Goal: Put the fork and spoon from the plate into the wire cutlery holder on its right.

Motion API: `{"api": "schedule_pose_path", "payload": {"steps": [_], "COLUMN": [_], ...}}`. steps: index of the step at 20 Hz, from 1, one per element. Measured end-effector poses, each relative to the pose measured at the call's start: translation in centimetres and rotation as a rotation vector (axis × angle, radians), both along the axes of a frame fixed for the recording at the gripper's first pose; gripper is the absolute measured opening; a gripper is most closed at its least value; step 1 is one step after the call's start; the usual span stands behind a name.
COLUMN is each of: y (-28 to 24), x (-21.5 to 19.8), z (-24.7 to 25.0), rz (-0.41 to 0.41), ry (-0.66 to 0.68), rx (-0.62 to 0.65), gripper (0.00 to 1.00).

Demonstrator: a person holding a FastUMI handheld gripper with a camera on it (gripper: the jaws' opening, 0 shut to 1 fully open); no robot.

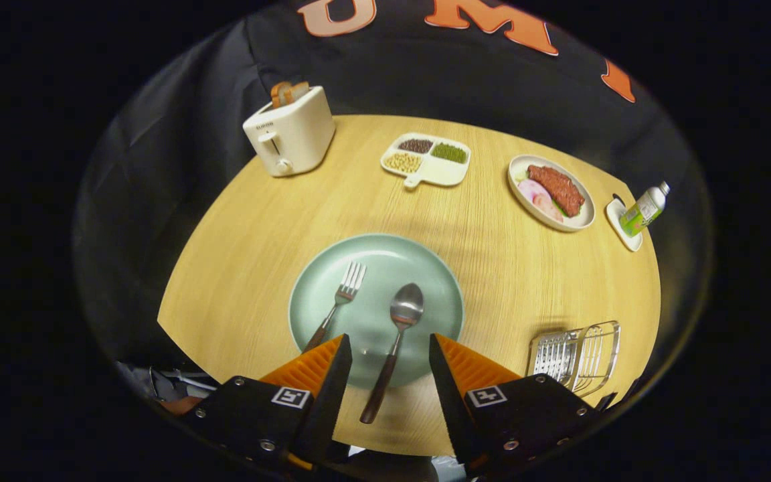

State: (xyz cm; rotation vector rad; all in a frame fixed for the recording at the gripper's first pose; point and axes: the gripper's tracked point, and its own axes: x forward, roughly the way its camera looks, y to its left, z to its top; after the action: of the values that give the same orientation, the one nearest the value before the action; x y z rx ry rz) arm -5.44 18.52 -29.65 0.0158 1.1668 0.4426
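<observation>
Your gripper (390, 348) hangs over the near rim of the green plate (425, 268), tilted down, fingers spread wide and gripping nothing. The spoon (395, 338) lies on the plate with its handle running between your fingers; the fork (338, 301) lies left of it. Right of the plate sits the wire cutlery holder (576, 355). Beyond the plate, the round wooden table (258, 221) carries a toaster (290, 132), a divided dish (427, 159) and a meat plate (551, 192).

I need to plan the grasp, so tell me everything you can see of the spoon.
The spoon lies flat, bowl up, on the green plate, right of the fork. Shiny metal bowl and neck, dark brown handle that crosses the plate's near rim onto the wooden table. The handle sits between the open gripper fingers, untouched.
</observation>
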Motion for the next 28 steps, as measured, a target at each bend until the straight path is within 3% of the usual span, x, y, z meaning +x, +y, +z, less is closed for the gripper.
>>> {"api": "schedule_pose_path", "payload": {"steps": [9, 13, 14, 18, 28], "y": [0.7, 0.6, 0.6, 0.4, -4.3], "x": [-2.3, -2.4, -2.3, -1.9, -1.9], "z": [-6.3, -7.4, -7.4, -7.4, -1.5], "rz": [0.032, 0.028, 0.02, -0.011, -0.093], "ry": [0.241, 0.269, 0.273, 0.273, 0.157], "rx": [-0.115, -0.164, -0.166, -0.134, -0.011], "gripper": [0.51, 0.3, 0.21, 0.09, 0.05]}}
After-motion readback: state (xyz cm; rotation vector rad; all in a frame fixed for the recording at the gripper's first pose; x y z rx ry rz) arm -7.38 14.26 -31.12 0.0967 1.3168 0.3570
